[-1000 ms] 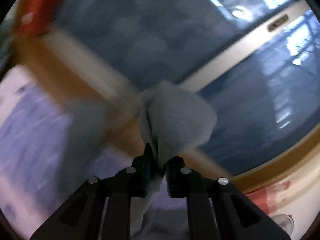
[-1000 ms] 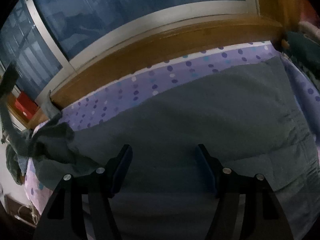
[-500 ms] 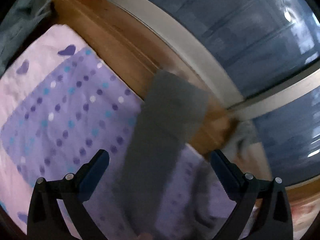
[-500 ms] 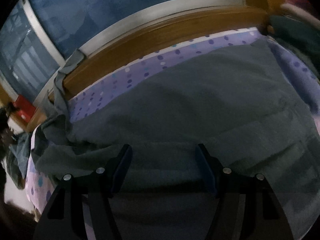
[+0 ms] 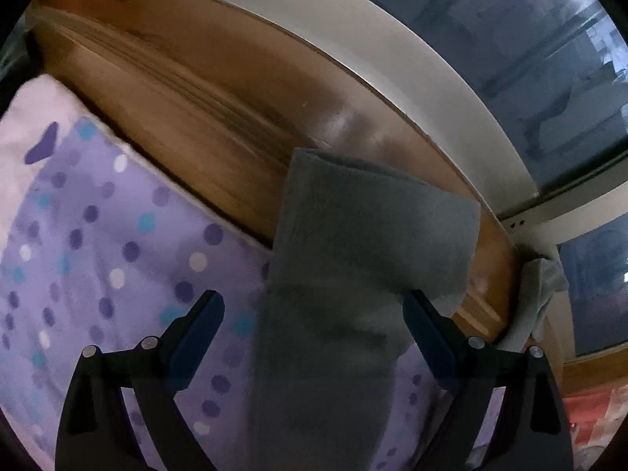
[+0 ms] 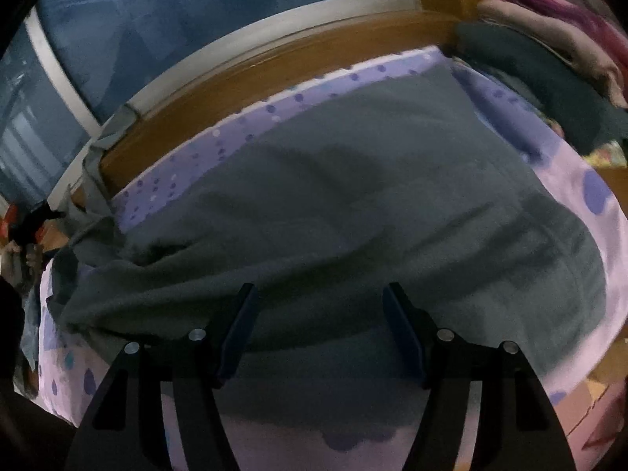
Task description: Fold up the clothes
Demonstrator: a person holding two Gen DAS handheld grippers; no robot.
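Grey garment (image 6: 353, 204) flat on bed (image 5: 98, 235); sleeve (image 5: 365, 235) overhangs the frame (image 5: 196, 90). Left gripper (image 5: 314, 329) and right gripper (image 6: 318, 325): both spread, empty. Advice: pinch sleeve edge, fold inward squarely.

My left hand-held gripper (image 5: 312, 320) stands wide apart over the gray sleeve (image 5: 353, 259), with bare dotted bedsheet (image 5: 98, 243) left of the sleeve where I could pass. Beyond the sleeve's far end the wooden bed rail (image 5: 188, 90) rises and blocks the way, with the window frame (image 5: 412, 59) just behind the rail. My right hand-held gripper (image 6: 320, 327) also gapes, over the gray garment (image 6: 353, 196). Between garment and rail (image 6: 274, 66) runs a narrow strip of sheet (image 6: 219, 145). Right of the garment, piled clothes (image 6: 549, 78) crowd the bed's edge.
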